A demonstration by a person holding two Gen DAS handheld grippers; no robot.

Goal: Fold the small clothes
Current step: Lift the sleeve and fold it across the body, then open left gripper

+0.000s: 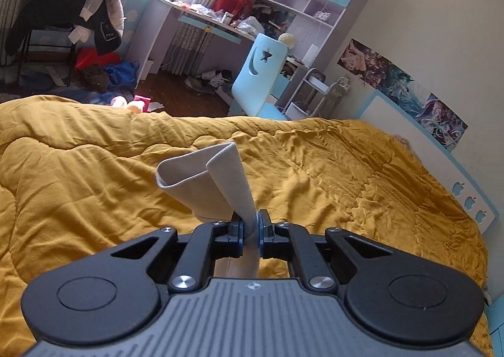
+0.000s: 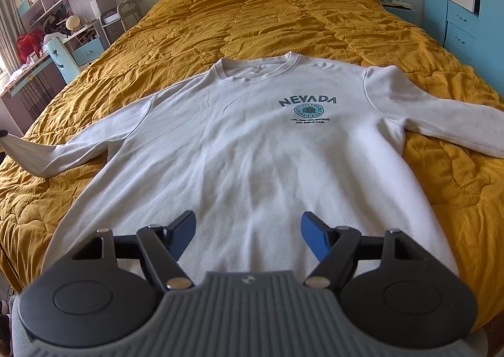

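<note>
I am gripping the cuff (image 1: 201,180) in my closed left tool (image 1: 251,227); the sweatshirt (image 2: 252,142) is lying flat on the bed (image 2: 283,10). My right tool (image 2: 249,232) is hovering wide open, empty. Next, I'm folding that sleeve across the chest.

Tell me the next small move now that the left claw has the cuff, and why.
Probably carry the left claw inward, laying the sleeve cuff across the chest of the sweatshirt. The cuff is pinched and lifted, the body lies flat on the quilt, and the right claw hangs open over the hem.
</note>
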